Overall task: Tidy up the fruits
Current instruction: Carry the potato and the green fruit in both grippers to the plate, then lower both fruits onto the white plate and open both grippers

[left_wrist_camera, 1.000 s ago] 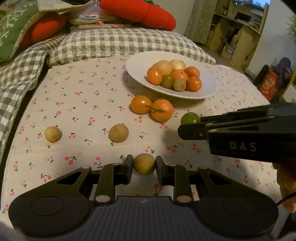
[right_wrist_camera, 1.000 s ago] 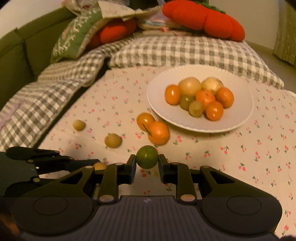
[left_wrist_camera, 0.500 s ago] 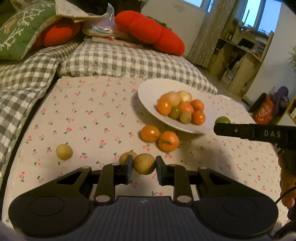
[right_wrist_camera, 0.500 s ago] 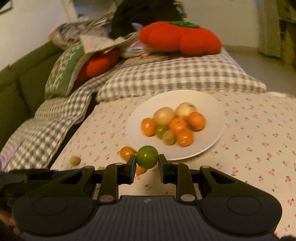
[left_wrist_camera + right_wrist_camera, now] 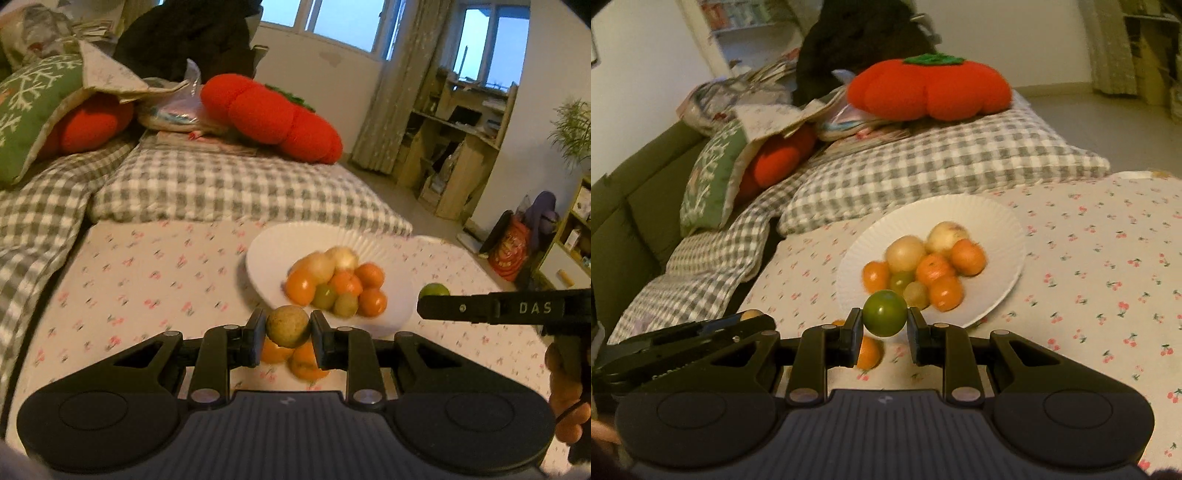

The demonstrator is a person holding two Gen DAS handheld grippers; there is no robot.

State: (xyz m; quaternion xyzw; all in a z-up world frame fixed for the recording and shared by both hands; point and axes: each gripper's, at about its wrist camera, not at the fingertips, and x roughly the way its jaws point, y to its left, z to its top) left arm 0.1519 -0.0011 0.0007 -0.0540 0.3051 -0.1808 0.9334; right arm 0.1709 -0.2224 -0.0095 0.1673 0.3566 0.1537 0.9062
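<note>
A white plate (image 5: pixel 280 240) (image 5: pixel 990 214) holds several orange, yellow and green fruits on the cherry-print cloth. My left gripper (image 5: pixel 288 326) is shut on a round brownish-yellow fruit (image 5: pixel 288 325), lifted above the cloth just short of the plate's near rim. My right gripper (image 5: pixel 884 314) is shut on a green fruit (image 5: pixel 884 313) (image 5: pixel 434 290), held in the air at the plate's near edge. Two orange fruits (image 5: pixel 308 363) lie on the cloth below the left gripper. In the left wrist view the right gripper (image 5: pixel 421 304) reaches in from the right beside the plate.
Grey checked cushions (image 5: pixel 221 188) border the cloth at the back, with red tomato-shaped pillows (image 5: pixel 269 114) (image 5: pixel 931 88) and a green pillow (image 5: pixel 29 99) behind. A green sofa (image 5: pixel 624 206) lies to the left. Shelves (image 5: pixel 465 147) and bags stand at the far right.
Both grippers have risen off the cloth with their fruits and moved toward the plate. The right gripper has rolled level and swung further right of the plate. Loose yellow fruits have dropped out of the left view.
</note>
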